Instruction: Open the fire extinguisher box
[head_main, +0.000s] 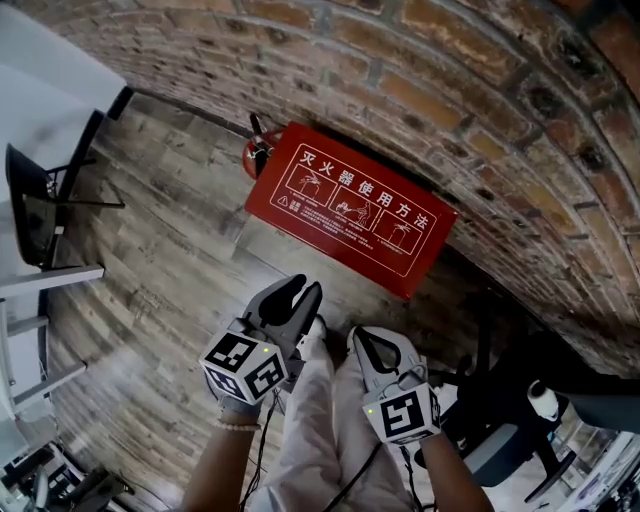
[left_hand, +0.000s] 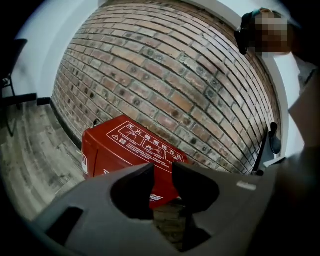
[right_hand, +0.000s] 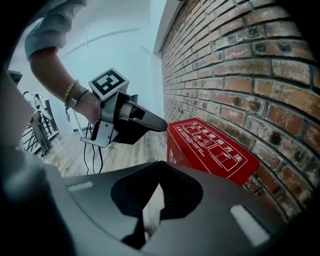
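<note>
Fire extinguisher box (head_main: 350, 208) lies on the floor (head_main: 170, 250) against the brick wall (head_main: 450, 80), up the head view from my jaws, long axis upper left to lower right. My left gripper (head_main: 300, 288), jaws partly apart and empty, is nearer; my right gripper (head_main: 360, 338) has its jaws together on nothing.

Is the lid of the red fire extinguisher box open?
No, the fire extinguisher box stands by the brick wall with its printed lid flat and shut.
</note>
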